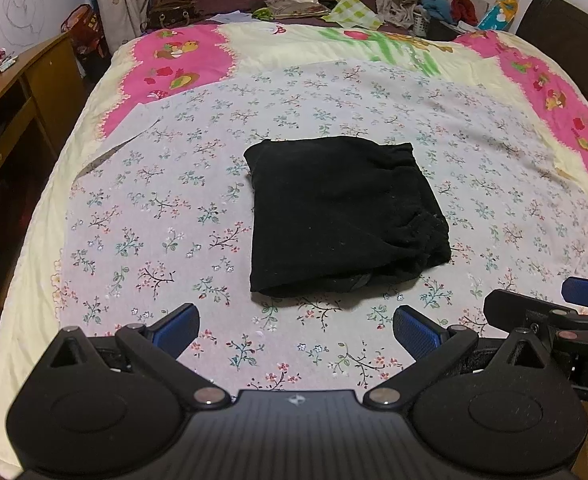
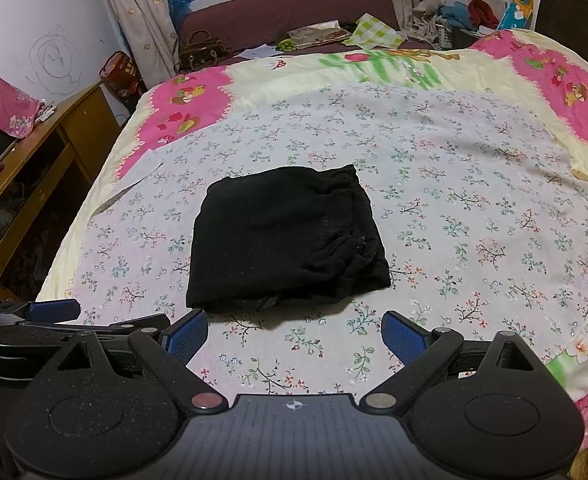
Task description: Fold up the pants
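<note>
Black fabric pants [image 1: 343, 216], folded into a compact, roughly square bundle, lying flat at the centre of the bed's white floral-print sheet [image 1: 174, 208]. Gathered, wrinkled edge along the bundle's 3 o'clock side; smooth fold along the 9 o'clock side. Left black gripper with blue-padded fingers [image 1: 295, 326] hovering at 6 o'clock of the bundle, jaws wide apart, nothing between them, clear of the cloth. Right black gripper with blue pads [image 2: 294, 332] likewise at 6 o'clock in its own view, jaws spread, empty, just short of the bundle's near edge. Right gripper's blue tip also peeking in at 4 o'clock of the left wrist view. Pink and cream cartoon-print quilt [image 1: 182, 60] spread under the sheet, showing at 10 and 2 o'clock. Brown wooden cabinet [image 1: 18, 100] at 9 o'clock beside the bed.
</note>
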`<state>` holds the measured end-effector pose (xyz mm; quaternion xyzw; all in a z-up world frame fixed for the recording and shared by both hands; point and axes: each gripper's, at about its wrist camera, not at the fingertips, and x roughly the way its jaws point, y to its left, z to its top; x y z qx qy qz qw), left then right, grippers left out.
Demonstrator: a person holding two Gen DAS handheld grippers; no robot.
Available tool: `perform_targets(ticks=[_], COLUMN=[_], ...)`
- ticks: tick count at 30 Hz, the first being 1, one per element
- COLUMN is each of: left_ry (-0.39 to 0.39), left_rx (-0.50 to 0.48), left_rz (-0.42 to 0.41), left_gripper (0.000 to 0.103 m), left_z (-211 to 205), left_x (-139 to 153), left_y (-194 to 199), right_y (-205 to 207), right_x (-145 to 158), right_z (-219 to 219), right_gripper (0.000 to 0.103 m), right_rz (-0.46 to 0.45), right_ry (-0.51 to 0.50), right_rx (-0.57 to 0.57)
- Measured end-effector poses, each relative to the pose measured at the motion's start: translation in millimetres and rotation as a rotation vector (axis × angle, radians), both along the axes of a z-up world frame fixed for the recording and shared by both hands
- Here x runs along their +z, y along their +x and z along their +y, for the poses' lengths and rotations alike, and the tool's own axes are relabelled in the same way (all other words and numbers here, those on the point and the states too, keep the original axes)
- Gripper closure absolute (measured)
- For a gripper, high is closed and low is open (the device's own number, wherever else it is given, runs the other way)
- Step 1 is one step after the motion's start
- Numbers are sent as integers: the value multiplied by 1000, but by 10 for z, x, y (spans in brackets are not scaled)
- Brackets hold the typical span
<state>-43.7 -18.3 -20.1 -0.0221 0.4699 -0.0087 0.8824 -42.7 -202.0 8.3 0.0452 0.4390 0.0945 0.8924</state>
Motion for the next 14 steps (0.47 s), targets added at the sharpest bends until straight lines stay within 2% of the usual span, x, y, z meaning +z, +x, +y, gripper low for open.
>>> perform_targets(ticks=[14], left_ry=[-2], left_rx=[15], left_rz=[-1], left_gripper=[0], left_z=[56], left_x=[-2], left_y=[21], right_y=[50], right_x=[8], right_z=[61], right_gripper=[20], right_rz=[-1], right_ry=[-10], right_rx=[11])
